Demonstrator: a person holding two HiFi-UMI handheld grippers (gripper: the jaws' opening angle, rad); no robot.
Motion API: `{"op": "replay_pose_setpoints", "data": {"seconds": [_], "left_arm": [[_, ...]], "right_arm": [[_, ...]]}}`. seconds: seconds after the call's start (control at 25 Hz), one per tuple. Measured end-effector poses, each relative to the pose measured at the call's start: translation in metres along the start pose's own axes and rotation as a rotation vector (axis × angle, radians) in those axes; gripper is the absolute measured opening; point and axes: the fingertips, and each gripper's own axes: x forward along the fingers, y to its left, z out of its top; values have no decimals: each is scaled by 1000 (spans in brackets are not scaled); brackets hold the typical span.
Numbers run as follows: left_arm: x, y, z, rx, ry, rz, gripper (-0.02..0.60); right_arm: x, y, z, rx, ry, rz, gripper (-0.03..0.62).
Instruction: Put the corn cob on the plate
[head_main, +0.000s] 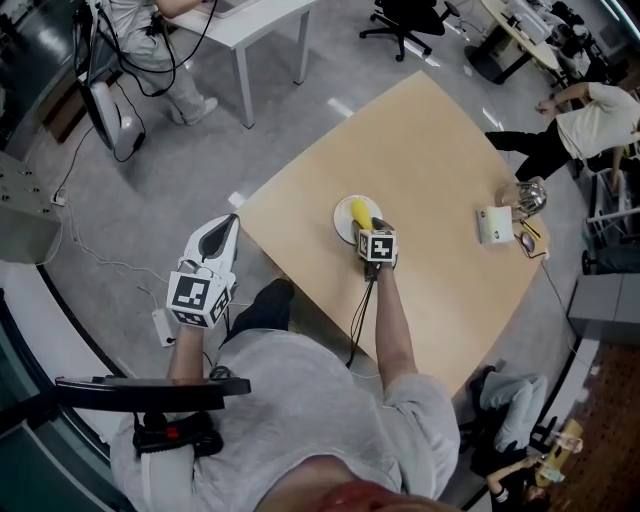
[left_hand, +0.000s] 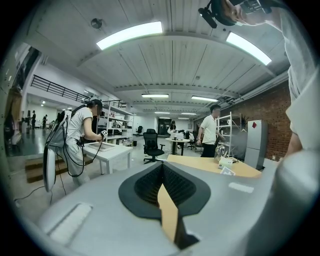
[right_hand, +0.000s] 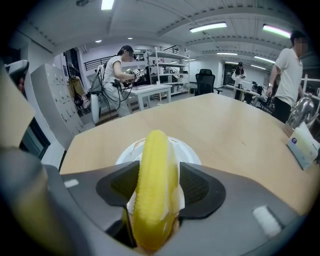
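Over the plate (head_main: 343, 226) near the tabletop's (head_main: 440, 170) left corner, grips the corn cob (right_hand: 156, 170) mid-length in right gripper (right_hand: 157, 192) jaws; seems light, stiff, knobbly. Holds left gripper (head_main: 230, 222) aside, jaws closed, empty.

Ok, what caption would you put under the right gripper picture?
Right gripper holding a yellow corn cob over the white plate on a wooden table.

Bright, even light from ceiling strip lights (left_hand: 131, 34), soft shadows, fisheye-warped dark corners, blurred foreground
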Motion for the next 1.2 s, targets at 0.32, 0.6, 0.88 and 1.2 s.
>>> {"op": "replay_pose_setpoints", "data": {"seconds": [0.32, 0.6, 0.88, 1.2], "left_arm": [[-1, -16, 3, 6, -11, -25, 18], [5, -36, 4, 15, -20, -68, 18], [13, -56, 10, 23, -25, -132, 18], [14, -81, 15, 34, -32, -199, 18]], "right_arm": [[-23, -11, 8, 15, -45, -23, 252], [-57, -21, 18, 40, -126, -45, 244], [-112, -24, 38, 83, -249, -71, 230], [-193, -22, 54, 147, -417, -88, 213]]}}
